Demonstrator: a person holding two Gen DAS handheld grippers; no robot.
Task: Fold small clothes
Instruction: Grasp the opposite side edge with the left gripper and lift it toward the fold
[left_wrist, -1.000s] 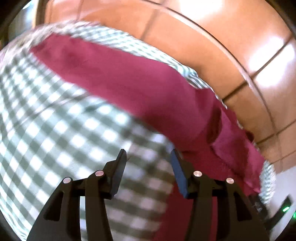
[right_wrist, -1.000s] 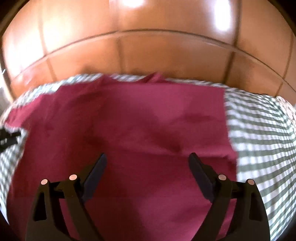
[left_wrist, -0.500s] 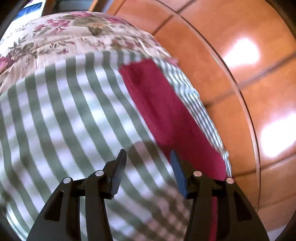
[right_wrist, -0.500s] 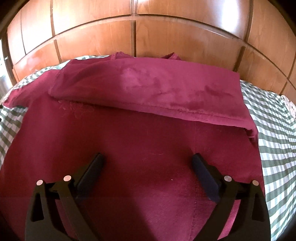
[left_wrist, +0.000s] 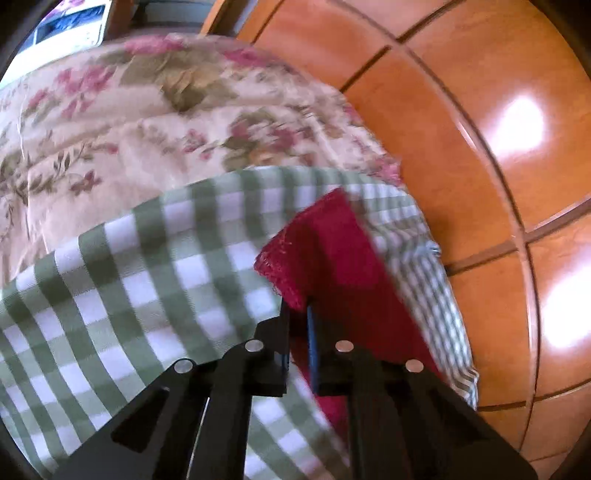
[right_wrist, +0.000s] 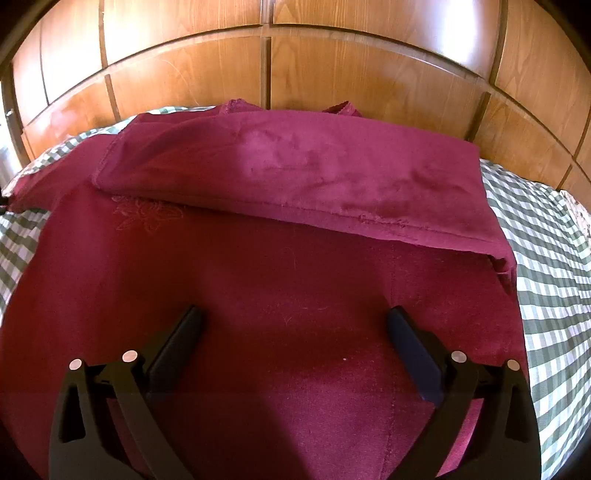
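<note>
Since the earlier frame, the left gripper (left_wrist: 297, 314) was closed on the maroon garment (left_wrist: 332, 258)'s frayed corner at 12 o'clock; right gripper (right_wrist: 295, 332) fingers are spread wide. Soft, limp cloth is best taken by corners.

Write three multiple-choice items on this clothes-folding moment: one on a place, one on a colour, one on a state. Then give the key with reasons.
1. Where does the garment's folded-over flap lie?
A. on its far part, towards the wooden panels
B. under the right gripper
C. on the floral fabric

2. What colour is the garment?
A. blue
B. dark red
C. white

3. How is the left gripper?
A. wide open
B. out of view
C. shut on the garment's edge

Key:
A, the flap lies beyond the right gripper, near the panels.
B, the garment is dark red.
C, the left gripper pinches the red edge.
</note>
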